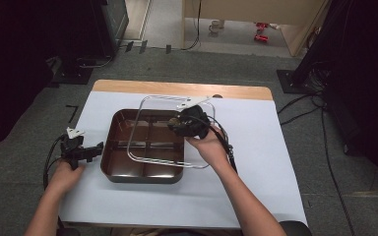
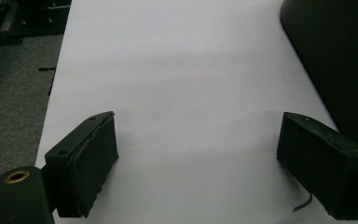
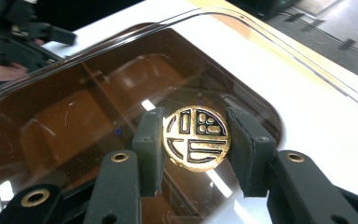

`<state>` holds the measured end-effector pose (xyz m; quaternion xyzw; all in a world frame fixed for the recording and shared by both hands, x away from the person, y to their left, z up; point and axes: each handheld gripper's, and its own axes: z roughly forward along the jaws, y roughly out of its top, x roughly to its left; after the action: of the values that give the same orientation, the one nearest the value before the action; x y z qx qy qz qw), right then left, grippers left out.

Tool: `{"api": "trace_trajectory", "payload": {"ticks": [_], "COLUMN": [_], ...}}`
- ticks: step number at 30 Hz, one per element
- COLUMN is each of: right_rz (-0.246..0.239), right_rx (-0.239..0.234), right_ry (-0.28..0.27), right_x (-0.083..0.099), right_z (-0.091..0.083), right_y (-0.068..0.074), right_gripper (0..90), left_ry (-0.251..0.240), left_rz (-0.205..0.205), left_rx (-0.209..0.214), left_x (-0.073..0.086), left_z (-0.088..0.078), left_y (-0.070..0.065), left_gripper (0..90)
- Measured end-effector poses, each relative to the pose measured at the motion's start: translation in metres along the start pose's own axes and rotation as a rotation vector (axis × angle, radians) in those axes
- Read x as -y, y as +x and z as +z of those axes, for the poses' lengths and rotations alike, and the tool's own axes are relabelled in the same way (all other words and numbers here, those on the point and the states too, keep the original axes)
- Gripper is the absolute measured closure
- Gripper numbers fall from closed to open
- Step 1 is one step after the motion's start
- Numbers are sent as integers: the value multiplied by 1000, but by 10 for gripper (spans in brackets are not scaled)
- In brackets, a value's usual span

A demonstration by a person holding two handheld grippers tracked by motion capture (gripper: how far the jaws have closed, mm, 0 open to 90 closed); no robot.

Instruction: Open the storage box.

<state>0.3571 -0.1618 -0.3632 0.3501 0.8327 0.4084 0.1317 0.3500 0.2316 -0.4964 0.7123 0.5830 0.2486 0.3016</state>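
Note:
A dark brown tray [image 1: 123,169] with several compartments sits on the white sheet. Over it, shifted toward the back right, hangs a clear square lid [image 1: 150,158]. My right gripper [image 1: 179,123] is shut on the lid's round gold knob [image 3: 196,138], one pad on each side of it. Through the lid [image 3: 261,60] the tray's dividers [image 3: 98,79] show in the right gripper view. My left gripper [image 1: 98,147] lies on the sheet just left of the tray, and its jaws [image 2: 196,158] stand wide apart with nothing between them. The tray's dark wall [image 2: 335,51] rises at its right.
The white sheet [image 1: 256,162] covers a wooden table [image 1: 177,88] whose far edge is bare. Grey carpet, cables and dark stands surround the table. The left hand and its gripper [image 3: 14,37] show at the top left of the right gripper view.

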Motion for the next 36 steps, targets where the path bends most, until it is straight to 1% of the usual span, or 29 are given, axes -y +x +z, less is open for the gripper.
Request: {"api": "trace_trajectory", "payload": {"ticks": [2, 4, 7, 9, 14, 20, 29, 36], "right_rz": [15, 38, 59, 54, 74, 131, 204, 247], "right_rx": [20, 29, 48, 65, 101, 140, 210, 253], "right_ry": [-2, -5, -3, 0, 12, 22, 32, 36], "right_x": [5, 11, 20, 26, 43, 65, 92, 109], "right_z": [-6, -12, -21, -26, -39, -50, -59, -56], "right_y": [-8, -16, -29, -36, -51, -73, -105, -126], "right_gripper": [587, 587, 587, 587, 587, 588, 587, 587], "left_ry": [-1, -2, -2, -2, -2, -1, -1, -1], "left_rz": [0, -1, -1, 0, -1, 0, 0, 0], "left_rx": [0, -1, -1, -1, 0, 0, 0, 0], "left_x": [0, 0, 0, 0, 0, 0, 0, 0], "left_z": [0, 0, 0, 0, 0, 0, 0, 0], "left_y": [0, 0, 0, 0, 0, 0, 0, 0], "left_gripper": [121, 122, 121, 121, 121, 121, 122, 121]}}
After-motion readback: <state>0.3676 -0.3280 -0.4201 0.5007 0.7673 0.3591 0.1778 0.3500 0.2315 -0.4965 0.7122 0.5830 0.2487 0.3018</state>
